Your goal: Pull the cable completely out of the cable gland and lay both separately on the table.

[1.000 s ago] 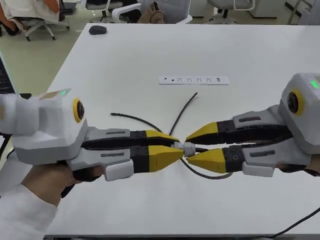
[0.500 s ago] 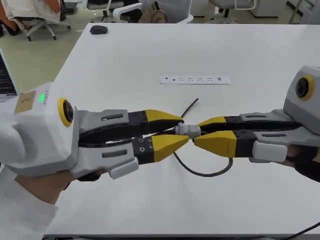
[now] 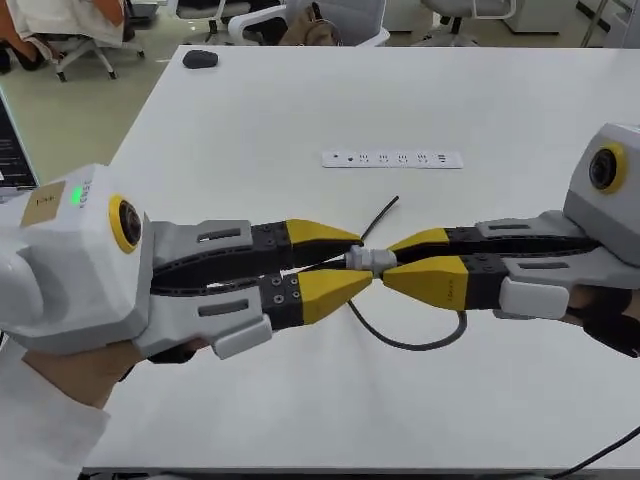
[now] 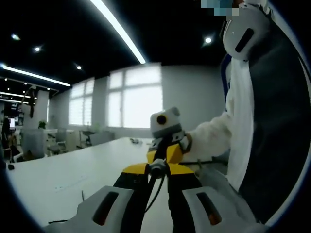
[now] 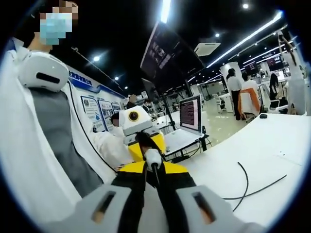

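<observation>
Meeting tip to tip above the white tabletop (image 3: 300,100)
Nearest you, the thin black cable (image 3: 410,346) is looping slack; beyond it your left tongs (image 3: 358,260) are clamping the small pale-grey cable gland (image 3: 372,262), your right tongs (image 3: 388,262) are pinching the cable just beside it, the gland's axis running left-right.

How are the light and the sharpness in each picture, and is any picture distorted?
Head view: even soft light on the white table, faint shadows, cable gland sharp, edges straight. Left gripper view: strong fisheye curving, windows washed out, ceiling dark. Right gripper view: same curving, ceiling light strip glaring, far background soft.
</observation>
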A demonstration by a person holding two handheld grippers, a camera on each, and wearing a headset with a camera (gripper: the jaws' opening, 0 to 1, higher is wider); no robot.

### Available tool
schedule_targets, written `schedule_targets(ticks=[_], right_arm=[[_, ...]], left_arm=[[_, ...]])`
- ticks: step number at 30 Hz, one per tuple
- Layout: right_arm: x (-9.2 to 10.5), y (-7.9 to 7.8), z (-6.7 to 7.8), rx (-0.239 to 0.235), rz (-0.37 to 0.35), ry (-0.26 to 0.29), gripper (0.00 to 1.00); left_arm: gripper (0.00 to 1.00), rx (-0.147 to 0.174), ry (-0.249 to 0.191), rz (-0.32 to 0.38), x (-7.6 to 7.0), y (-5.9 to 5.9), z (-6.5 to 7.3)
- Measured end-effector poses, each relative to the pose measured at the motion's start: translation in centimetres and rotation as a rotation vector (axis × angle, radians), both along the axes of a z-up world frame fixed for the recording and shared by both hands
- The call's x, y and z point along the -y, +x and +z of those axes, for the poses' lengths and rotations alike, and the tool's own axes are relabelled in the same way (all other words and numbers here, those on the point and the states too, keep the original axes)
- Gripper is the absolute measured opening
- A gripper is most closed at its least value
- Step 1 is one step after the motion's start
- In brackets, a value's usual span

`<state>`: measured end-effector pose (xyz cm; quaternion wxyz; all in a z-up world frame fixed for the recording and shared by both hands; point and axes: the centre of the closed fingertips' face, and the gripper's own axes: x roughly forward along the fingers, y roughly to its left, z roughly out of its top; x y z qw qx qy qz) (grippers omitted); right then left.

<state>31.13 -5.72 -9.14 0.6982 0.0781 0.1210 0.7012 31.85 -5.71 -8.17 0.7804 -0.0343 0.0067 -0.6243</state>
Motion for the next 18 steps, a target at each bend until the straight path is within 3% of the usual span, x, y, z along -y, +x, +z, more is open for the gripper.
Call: schedule_targets(ticks=[1, 2, 3, 5, 6, 7, 8, 10, 11, 16, 18], right_arm=[[0.0, 0.0, -0.1, 0.037, 0.004, -0.007, 0.1], [-0.1, -0.1, -0.1, 0.094, 0.005, -0.008, 0.1], [-0.2, -0.2, -0.1, 0.111, 0.006, -0.015, 0.1], [-0.3, -0.3, -0.1, 0.112, 0.006, -0.019, 0.1], [-0.2, -0.2, -0.3, 0.14, 0.007, -0.028, 0.1], [-0.2, -0.2, -0.5, 0.178, 0.012, -0.04, 0.1], [-0.2, -0.3, -0.6, 0.243, 0.02, -0.052, 0.1], [-0.3, -0.5, -0.8, 0.321, 0.027, -0.067, 0.1], [-0.3, -0.6, -0.8, 0.334, 0.029, -0.07, 0.1], [-0.3, -0.5, -1.2, 0.324, 0.039, -0.085, 0.1], [-0.1, -0.3, -1.7, 0.223, 0.029, -0.1, 0.11]], left_arm=[[0.15, -0.025, -0.004, -0.006, 0.0, 0.0, 0.0], [0.15, -0.089, -0.01, -0.012, -0.2, -0.1, -0.1], [0.15, -0.113, -0.012, -0.015, -0.2, -0.1, -0.2], [0.15, -0.096, -0.006, -0.017, -0.3, 0.1, -0.3], [0.15, -0.13, 0.001, -0.021, -0.3, 0.0, -0.5], [0.15, -0.181, 0.002, -0.028, -0.2, -0.1, -0.8], [0.15, -0.293, -0.006, -0.043, -0.2, -0.2, -1.1], [0.15, -0.376, -0.035, -0.058, -0.3, 0.0, -1.3], [0.15, -0.348, -0.038, -0.054, -0.4, 0.2, -1.3], [0.15, -0.338, -0.027, -0.047, -0.3, 0.1, -1.7], [0.15, -0.321, -0.014, -0.038, -0.3, 0.3, -1.8]])
